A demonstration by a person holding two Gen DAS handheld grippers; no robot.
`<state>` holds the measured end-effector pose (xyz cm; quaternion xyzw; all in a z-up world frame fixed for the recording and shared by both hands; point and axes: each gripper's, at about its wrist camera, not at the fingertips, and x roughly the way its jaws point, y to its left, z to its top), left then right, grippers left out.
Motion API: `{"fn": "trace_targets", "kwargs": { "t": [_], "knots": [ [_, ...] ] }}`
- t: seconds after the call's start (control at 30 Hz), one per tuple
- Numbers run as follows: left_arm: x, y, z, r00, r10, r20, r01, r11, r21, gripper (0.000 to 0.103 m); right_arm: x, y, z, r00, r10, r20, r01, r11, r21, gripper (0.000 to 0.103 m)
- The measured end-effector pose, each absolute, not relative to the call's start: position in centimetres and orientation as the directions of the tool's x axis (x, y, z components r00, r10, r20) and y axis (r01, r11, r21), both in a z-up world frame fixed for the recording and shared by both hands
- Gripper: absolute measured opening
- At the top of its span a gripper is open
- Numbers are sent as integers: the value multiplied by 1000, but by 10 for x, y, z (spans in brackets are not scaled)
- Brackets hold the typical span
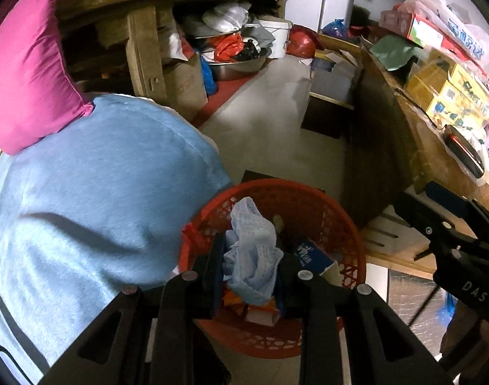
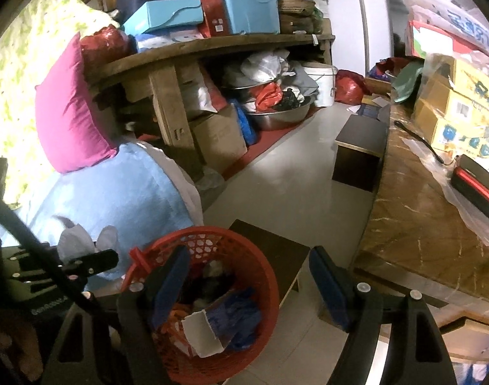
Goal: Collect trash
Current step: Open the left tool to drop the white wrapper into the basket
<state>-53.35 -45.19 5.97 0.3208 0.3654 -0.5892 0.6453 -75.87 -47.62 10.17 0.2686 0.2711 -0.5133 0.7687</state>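
Trash collection is pictured mid-drop: a crumpled pale-blue cloth [image 1: 252,250] is clenched between the pads of the left gripper [image 1: 249,268], held directly above the red mesh basket [image 1: 347,224] that stands on the floor beside a blue cushion [image 1: 100,192]. The cloth is bunched with its long axis running along the fingers, pointing away from the camera and downward, so the basket's open mouth lies straight below and ahead of the claw; the coming release appears to turn on that vertical alignment alone. The basket is already seen partly filled, with a torn carton [image 2: 201,332], blue wrapping and orange scraps inside.

The right gripper [image 2: 249,285] is shown released and empty, its jaws spread wide, one blue pad over the basket's near rim and the other outside it toward the wooden counter [image 2: 414,224]. From the right wrist view the left gripper is seen low at the left, the cloth poking up from it against the cushion, short of the basket rim in that view. The left hand is judged the nearer to finishing the deposit.
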Motion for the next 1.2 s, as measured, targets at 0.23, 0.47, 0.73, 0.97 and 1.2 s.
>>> {"fn": "trace_targets", "kwargs": {
  "t": [0.23, 0.47, 0.73, 0.97, 1.2],
  "knots": [
    [-541, -462, 49, 36, -503, -864, 996, 88, -9, 27, -769, -479, 100, 323, -645, -692, 938, 315, 144, 79],
    [-543, -467, 37, 36, -477, -878, 996, 91, -9, 27, -774, -485, 99, 318, -645, -695, 941, 305, 147, 79],
    [-538, -475, 19, 31, -417, -908, 995, 103, -13, 59, -773, -486, 98, 321, -640, -698, 939, 310, 147, 79],
    [-537, -470, 23, 41, -427, -903, 994, 110, -7, 73, -770, -485, 100, 319, -645, -694, 940, 310, 144, 79],
    [-507, -433, 61, 52, -531, -846, 980, 189, -59, 73, -748, -469, 121, 342, -670, -659, 929, 347, 130, 79]
  ]
}}
